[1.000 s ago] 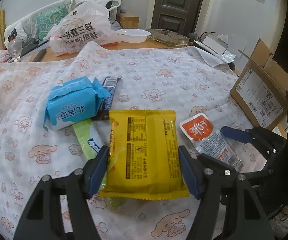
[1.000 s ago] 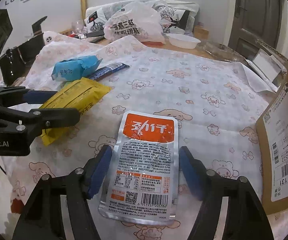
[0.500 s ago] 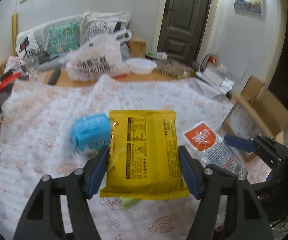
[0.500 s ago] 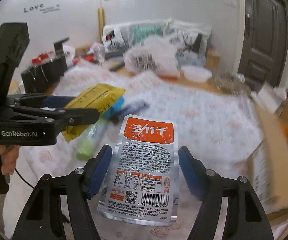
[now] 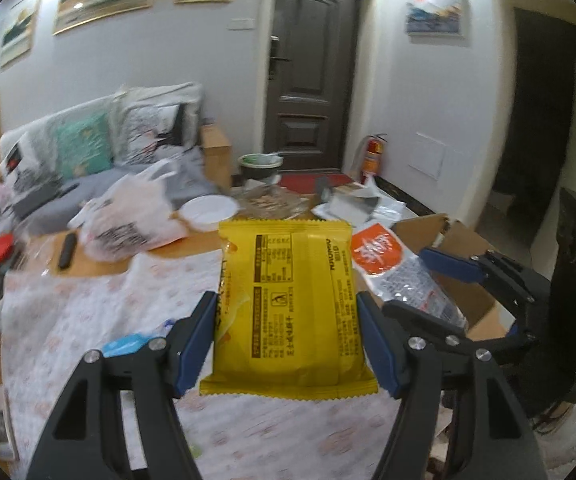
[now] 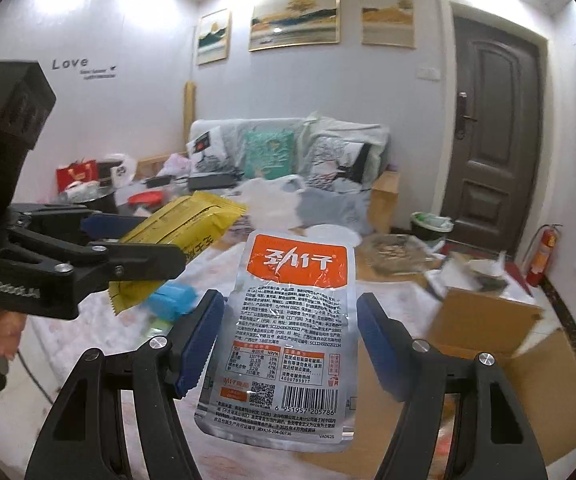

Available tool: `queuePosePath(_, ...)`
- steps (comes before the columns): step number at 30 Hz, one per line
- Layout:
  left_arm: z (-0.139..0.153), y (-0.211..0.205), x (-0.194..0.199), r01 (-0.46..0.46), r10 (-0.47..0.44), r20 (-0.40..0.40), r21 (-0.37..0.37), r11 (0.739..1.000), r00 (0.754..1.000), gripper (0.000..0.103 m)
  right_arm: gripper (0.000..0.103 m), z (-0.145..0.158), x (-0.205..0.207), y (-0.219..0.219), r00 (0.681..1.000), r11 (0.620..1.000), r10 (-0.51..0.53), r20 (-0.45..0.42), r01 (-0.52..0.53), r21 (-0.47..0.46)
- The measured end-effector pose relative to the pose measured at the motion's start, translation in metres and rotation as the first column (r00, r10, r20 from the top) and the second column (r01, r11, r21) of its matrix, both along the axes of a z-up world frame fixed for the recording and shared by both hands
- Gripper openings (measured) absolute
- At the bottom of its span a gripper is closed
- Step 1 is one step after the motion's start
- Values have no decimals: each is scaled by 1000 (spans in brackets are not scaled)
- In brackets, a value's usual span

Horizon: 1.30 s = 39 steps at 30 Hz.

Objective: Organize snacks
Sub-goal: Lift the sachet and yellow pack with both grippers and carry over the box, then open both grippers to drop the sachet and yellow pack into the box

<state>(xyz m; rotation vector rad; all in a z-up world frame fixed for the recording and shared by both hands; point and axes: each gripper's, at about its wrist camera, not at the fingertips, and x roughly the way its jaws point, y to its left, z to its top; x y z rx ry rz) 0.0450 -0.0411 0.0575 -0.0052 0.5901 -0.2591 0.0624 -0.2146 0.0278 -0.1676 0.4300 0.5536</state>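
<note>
Here the left gripper (image 5: pixel 286 336) is clamping a yellow snack packet (image 5: pixel 288 304) by its side edges, holding it in the air above the table (image 5: pixel 88 320), and the right gripper (image 6: pixel 288 340) is pinching a silver-and-orange pouch (image 6: pixel 288 328) the same way, just to the right of it. Both packs are hanging clear of the pink-printed tablecloth (image 5: pixel 68 340).

The likeliest trouble, as I judge it, is slipping: the film is slick, the pouch is sagging below the pads, and a quick swing toward the open cardboard box (image 6: pixel 483 320) off the table's right edge could be shaking either one loose. The two tools are also sitting close together, so they may be knocking into each other on the way.

A blue packet (image 6: pixel 172 296) is lying on the cloth beneath them. At the table's far edge a white plastic bag (image 5: pixel 132 216) and a white bowl (image 5: pixel 208 212) are crowding the bare wood. Beyond, a cushioned sofa (image 6: pixel 288 148), framed paintings (image 6: pixel 293 18) and a dark door (image 5: pixel 311 76) are filling the room.
</note>
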Motion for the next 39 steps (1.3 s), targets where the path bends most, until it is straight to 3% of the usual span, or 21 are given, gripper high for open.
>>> queuePosePath(10,-2,-138,56,202,-200,-60,27,979,978,65,65,-22,30,-105,987,988,-149,-58,150,22)
queuePosePath(16,-22,-192,89,248,-244,-130,13,969,961,65,65,-42,47,-140,981,985,-170,-97,169,-15)
queuePosePath(22,-36,-220,106,277,-271,-173,10,961,947,66,66,-53,56,-162,977,987,-163,-137,162,-22)
queuePosePath(31,-45,-229,107,289,-279,-211,17,957,937,66,66,-58,43,-168,982,991,-129,-139,123,-50)
queuePosePath(35,-44,-229,104,290,-281,-202,17,957,938,74,68,-56,34,-170,982,991,-128,-137,122,-51)
queuePosePath(39,-37,-225,97,291,-283,-182,16,957,942,76,71,-51,24,-168,983,991,-130,-132,124,-52)
